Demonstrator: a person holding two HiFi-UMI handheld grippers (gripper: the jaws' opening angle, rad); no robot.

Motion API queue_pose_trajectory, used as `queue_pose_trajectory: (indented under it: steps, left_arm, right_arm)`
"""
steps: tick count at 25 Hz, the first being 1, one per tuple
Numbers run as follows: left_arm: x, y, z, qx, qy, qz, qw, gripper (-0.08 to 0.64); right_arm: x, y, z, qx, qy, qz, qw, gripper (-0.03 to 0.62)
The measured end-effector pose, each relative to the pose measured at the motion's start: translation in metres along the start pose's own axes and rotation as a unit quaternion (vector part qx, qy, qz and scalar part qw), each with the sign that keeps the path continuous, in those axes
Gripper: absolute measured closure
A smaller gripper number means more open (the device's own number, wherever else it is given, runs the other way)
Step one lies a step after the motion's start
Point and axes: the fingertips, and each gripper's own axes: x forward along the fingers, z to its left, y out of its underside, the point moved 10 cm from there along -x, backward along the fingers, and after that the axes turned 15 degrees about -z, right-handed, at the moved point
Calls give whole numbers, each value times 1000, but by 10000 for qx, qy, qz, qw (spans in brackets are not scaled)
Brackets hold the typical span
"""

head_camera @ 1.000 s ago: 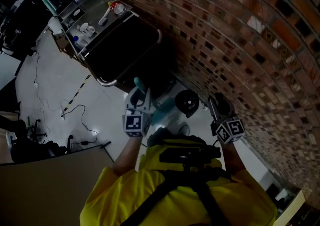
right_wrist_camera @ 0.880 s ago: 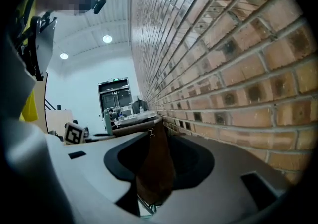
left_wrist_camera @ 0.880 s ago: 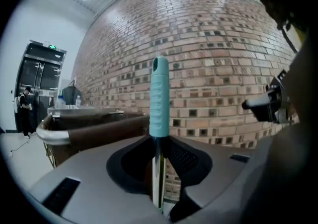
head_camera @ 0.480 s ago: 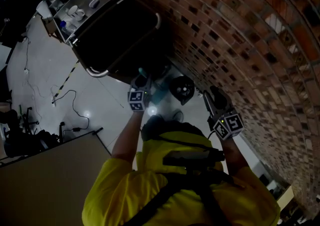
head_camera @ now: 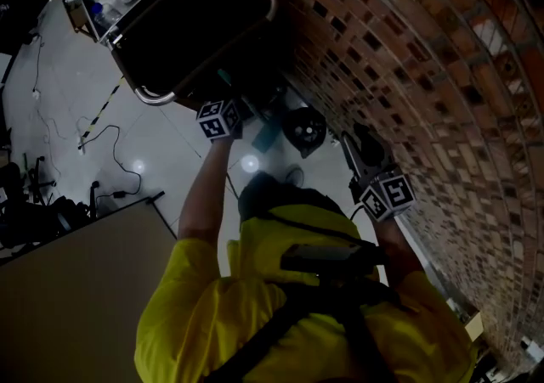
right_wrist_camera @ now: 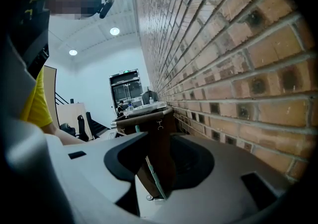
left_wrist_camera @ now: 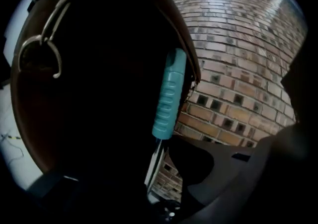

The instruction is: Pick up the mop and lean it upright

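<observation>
We've got the left gripper [left_wrist_camera: 161, 186] low by the dark cart [right_wrist_camera: 160, 133]. Its jaws are parted and have just been opening. The mop [left_wrist_camera: 169, 94] runs its thin shaft down between them, and the R-side pad stands clear of it (the other pad is lost in shadow). The mop's teal grip sits at 12 o'clock from those jaws, near upright, against the cart's brown rim, w/ the brick wall [right_wrist_camera: 223, 69] at 2 o'clock. The right gripper [right_wrist_camera: 159, 166] is spread w/ nothing in it. Thru its gap, cart & mop shaft show well off at 12. In the head view the left gripper is at 11 o'clock, the right at approx. 3.
</observation>
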Motion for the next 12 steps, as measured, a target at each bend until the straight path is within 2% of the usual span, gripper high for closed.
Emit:
queue_pose_trajectory:
  steps: [2, 3, 6, 8, 10, 12]
  left_arm:
    - [-13, -2, 3, -407, -142, 45, 9991, 408]
    - [-24, -3, 0, -443, -187, 54, 9988, 390]
    - [-74, -13, -18, -147, -316, -33, 9994, 388]
    - [-112, -36, -34, 90, -433, -332, 9985, 394]
    - [-148, -72, -55, 461, -406, -759, 9952, 510]
    - [-175, -111, -76, 804, -266, -1122, 9901, 529]
  right_arm:
    - [1, -3, -2, 17, -5, -89, 10000, 451]
    - [1, -5, -3, 10, 8, -129, 9999, 451]
    - [-2, -9, -8, 36, 74, -228, 9997, 451]
    - [-2, -13, -11, 51, 91, -319, 9994, 451]
    - [-3, -19, -11, 72, 54, -441, 9990, 451]
    - [-5, -26, -11, 84, 12, -572, 9983, 453]
